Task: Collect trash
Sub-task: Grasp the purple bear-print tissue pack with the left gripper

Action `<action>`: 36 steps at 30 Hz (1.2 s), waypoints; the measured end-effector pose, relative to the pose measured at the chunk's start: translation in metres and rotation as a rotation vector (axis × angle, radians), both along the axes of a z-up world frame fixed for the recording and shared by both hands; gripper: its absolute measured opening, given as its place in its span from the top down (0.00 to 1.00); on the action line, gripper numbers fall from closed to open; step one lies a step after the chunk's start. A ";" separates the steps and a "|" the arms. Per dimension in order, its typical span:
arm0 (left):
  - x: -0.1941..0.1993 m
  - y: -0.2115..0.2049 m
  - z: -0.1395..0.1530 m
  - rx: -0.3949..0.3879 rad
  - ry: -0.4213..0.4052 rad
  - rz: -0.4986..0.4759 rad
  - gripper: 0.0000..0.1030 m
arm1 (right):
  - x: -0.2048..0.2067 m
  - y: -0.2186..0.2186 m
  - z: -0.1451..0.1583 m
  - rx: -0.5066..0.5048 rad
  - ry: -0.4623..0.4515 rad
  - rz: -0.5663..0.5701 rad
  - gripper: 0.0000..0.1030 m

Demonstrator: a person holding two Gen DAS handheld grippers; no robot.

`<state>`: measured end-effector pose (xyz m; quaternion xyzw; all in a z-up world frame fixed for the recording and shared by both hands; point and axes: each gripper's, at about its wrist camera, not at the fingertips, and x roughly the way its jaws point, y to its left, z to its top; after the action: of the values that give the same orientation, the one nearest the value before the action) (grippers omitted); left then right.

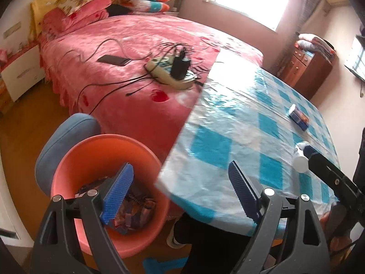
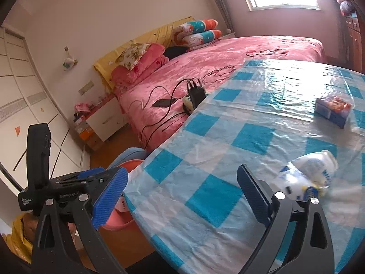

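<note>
An orange-pink bin [image 1: 91, 159] stands on the floor left of the table and holds several wrappers [image 1: 134, 210]; its rim also shows in the right wrist view [image 2: 127, 166]. My left gripper [image 1: 182, 194] is open and empty, its left finger over the bin, its right finger over the table corner. A white plastic bottle [image 2: 312, 173] lies on its side on the checked tablecloth [image 2: 228, 150], just right of my open, empty right gripper [image 2: 182, 198]. It also shows in the left wrist view [image 1: 300, 159]. A blue snack box [image 2: 333, 110] lies farther back; the left wrist view shows it too [image 1: 298, 115].
A pink bed [image 1: 136, 57] behind the table carries a power strip [image 1: 171, 70], a phone [image 1: 114, 60] and cables. A blue stool [image 1: 63, 137] sits by the bin. A white nightstand [image 1: 20, 73] and a brown cabinet [image 1: 312, 68] stand at the walls.
</note>
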<state>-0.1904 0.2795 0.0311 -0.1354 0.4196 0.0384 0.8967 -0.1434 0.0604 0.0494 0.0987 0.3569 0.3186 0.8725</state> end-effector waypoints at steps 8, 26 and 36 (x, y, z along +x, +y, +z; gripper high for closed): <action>0.005 -0.040 0.006 0.064 0.015 -0.064 0.16 | 0.005 -0.031 0.003 0.023 0.009 -0.040 0.07; 0.027 -0.133 0.018 0.171 0.032 -0.234 0.16 | 0.018 -0.144 0.013 0.155 0.023 -0.243 0.07; 0.100 -0.209 0.043 -0.076 0.050 -0.334 0.16 | 0.027 -0.245 0.007 0.230 0.027 -0.490 0.07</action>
<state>-0.0906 0.0708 0.0742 -0.0965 0.4597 -0.1238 0.8741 -0.1168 -0.1850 0.0565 0.2848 0.2954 0.1350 0.9019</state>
